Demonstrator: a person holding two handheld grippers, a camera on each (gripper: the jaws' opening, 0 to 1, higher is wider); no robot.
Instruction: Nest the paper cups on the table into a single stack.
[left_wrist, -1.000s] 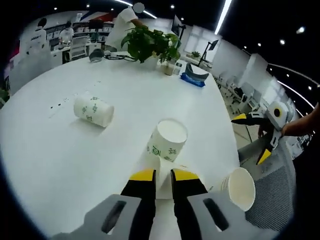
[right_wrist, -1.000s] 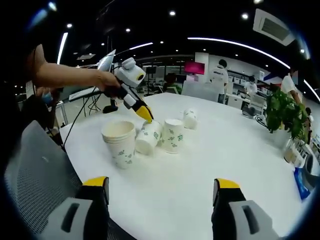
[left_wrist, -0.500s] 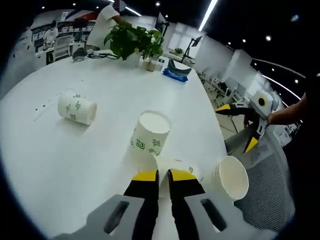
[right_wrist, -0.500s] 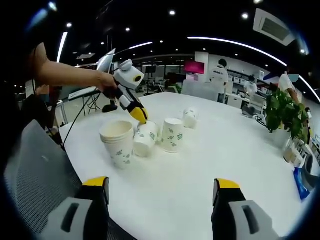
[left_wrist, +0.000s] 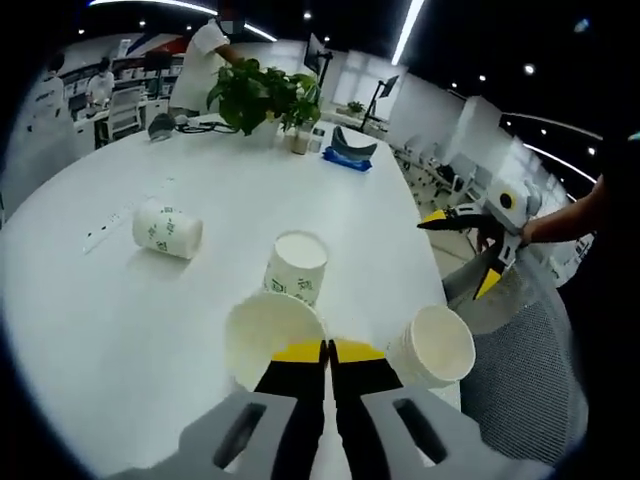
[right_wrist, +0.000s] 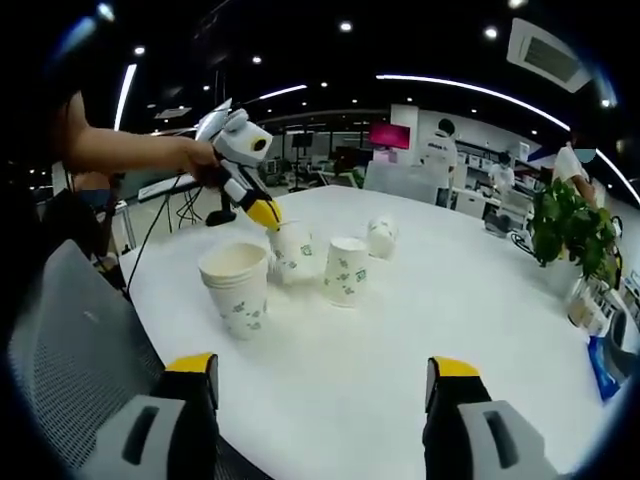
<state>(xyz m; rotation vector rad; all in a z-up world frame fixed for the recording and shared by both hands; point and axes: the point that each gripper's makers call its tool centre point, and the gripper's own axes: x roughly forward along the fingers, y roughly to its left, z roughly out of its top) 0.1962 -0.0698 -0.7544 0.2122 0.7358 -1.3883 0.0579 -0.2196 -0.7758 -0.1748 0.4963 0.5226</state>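
On the white round table (left_wrist: 120, 320), my left gripper (left_wrist: 325, 352) is shut on the rim of a paper cup (left_wrist: 270, 335) whose mouth faces the camera. In the right gripper view the left gripper (right_wrist: 262, 212) holds that cup (right_wrist: 291, 248) lifted beside the stack of nested cups (right_wrist: 236, 288). The stack (left_wrist: 432, 345) stands near the table's edge. One cup (left_wrist: 296, 268) (right_wrist: 346, 270) stands mouth down in the middle. Another cup (left_wrist: 167, 229) (right_wrist: 380, 238) lies on its side farther off. My right gripper (right_wrist: 323, 367) (left_wrist: 470, 255) is open, off the table's edge.
A potted plant (left_wrist: 262, 92) (right_wrist: 572, 225) and a blue object (left_wrist: 344, 158) sit at the table's far side. A grey mesh chair (right_wrist: 70, 370) (left_wrist: 520, 370) stands by the near edge. A person's arm (right_wrist: 130, 152) holds the left gripper. People stand at desks behind.
The left gripper has lifted the cup that lay on its side beside the stack, turning its mouth toward the camera. The right gripper has stayed put and open.
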